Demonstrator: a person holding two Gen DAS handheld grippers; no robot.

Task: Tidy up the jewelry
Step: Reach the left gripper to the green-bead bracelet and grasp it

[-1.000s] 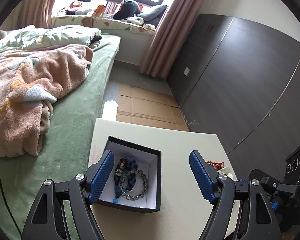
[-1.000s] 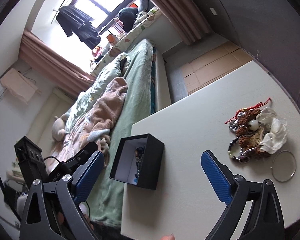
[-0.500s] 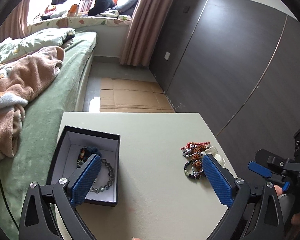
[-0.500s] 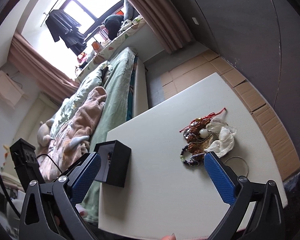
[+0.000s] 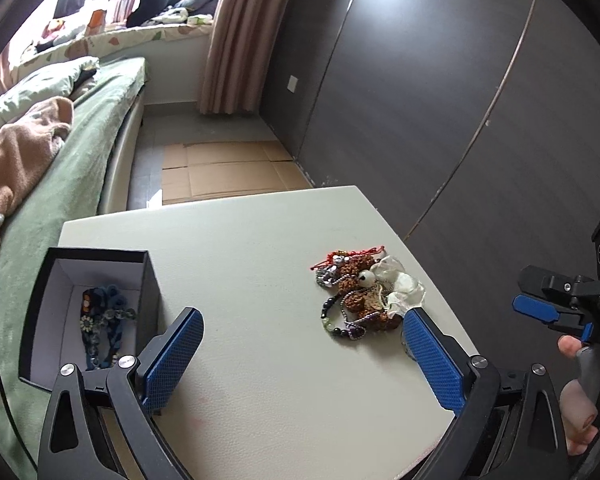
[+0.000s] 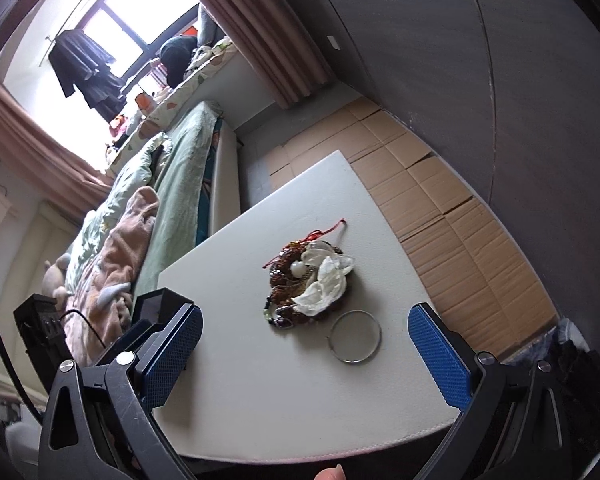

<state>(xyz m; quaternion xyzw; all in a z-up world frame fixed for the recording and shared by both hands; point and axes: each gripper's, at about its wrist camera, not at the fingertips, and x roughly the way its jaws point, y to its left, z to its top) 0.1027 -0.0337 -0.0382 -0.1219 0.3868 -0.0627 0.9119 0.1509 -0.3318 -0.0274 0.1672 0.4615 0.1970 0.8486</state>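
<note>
The jewelry pile (image 5: pixel 360 296) sat tangled near the right edge of my pale table (image 5: pixel 260 248), the black box (image 5: pixel 96 312) well apart at the left holding bracelets (image 5: pixel 104 324). Bed (image 5: pixel 80 152) and dark wardrobe (image 5: pixel 440 92) flanked us. My left gripper (image 5: pixel 300 344) and right gripper (image 6: pixel 304 344) both gaped wide, empty, touching nothing.

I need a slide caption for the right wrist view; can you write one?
Open right claw above a white table, facing a tangled jewelry pile and a loose metal bangle.
</note>
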